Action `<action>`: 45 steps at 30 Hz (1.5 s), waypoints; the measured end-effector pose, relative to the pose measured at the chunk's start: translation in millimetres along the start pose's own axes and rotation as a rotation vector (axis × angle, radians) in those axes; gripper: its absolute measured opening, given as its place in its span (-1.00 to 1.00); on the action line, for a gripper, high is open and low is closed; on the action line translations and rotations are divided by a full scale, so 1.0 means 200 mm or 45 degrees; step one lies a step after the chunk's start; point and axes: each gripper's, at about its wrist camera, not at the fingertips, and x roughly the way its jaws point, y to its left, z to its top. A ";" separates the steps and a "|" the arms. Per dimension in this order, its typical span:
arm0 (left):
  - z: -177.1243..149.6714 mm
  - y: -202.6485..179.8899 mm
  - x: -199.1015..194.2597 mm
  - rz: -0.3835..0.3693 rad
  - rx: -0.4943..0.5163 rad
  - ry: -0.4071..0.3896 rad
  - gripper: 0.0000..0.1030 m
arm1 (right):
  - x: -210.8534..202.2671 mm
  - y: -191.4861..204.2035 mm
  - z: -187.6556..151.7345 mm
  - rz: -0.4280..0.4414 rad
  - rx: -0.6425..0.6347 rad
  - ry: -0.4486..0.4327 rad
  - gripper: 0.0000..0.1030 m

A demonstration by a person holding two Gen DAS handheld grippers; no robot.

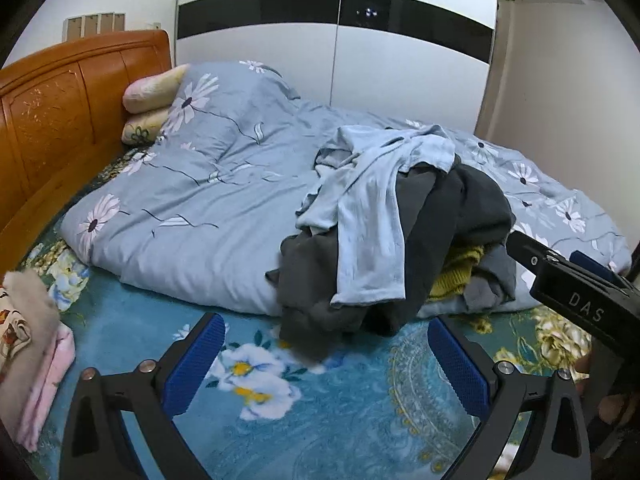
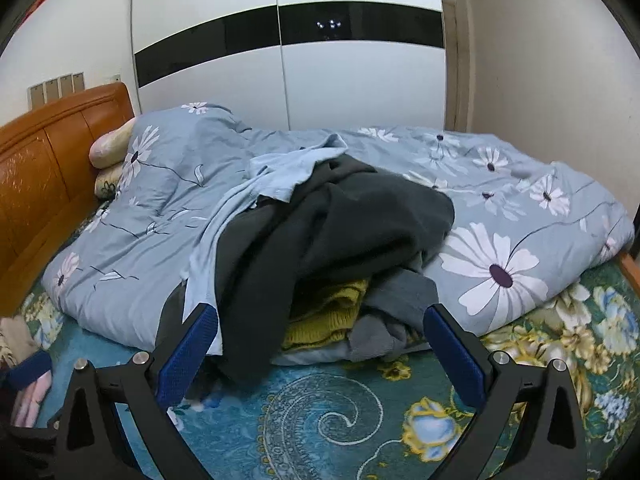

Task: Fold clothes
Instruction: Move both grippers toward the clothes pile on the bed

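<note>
A heap of clothes lies on the bed at the quilt's near edge. A light blue shirt (image 1: 372,208) drapes over a dark grey garment (image 1: 320,280), with a yellow knit (image 1: 460,272) and a grey piece under them. In the right wrist view the dark grey garment (image 2: 320,232) tops the heap, the light blue shirt (image 2: 280,176) lies behind it, the yellow knit (image 2: 324,316) below. My left gripper (image 1: 324,356) is open and empty just before the heap. My right gripper (image 2: 320,344) is open, its fingers either side of the heap's near edge; it also shows in the left wrist view (image 1: 568,280).
A blue-grey flowered quilt (image 1: 208,184) covers the far bed. A teal flowered sheet (image 1: 340,420) lies in front. Folded pink and cream clothes (image 1: 36,344) sit at the left. A wooden headboard (image 1: 60,92), pillows (image 1: 152,88) and a white wardrobe (image 1: 340,60) stand behind.
</note>
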 end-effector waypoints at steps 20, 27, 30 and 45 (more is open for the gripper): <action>-0.02 0.04 0.19 -0.107 -0.141 -0.002 1.00 | 0.30 -0.01 -0.10 0.067 -0.127 0.150 0.99; 0.00 0.05 0.21 -0.134 -0.142 0.012 1.00 | 0.33 0.02 -0.13 0.111 -0.126 0.177 0.99; -0.01 0.07 0.21 -0.168 -0.181 0.017 1.00 | 0.33 0.04 -0.14 0.131 -0.135 0.183 0.99; -0.01 0.15 0.21 -0.151 -0.262 0.039 1.00 | 0.36 0.09 -0.18 0.186 -0.157 0.235 0.99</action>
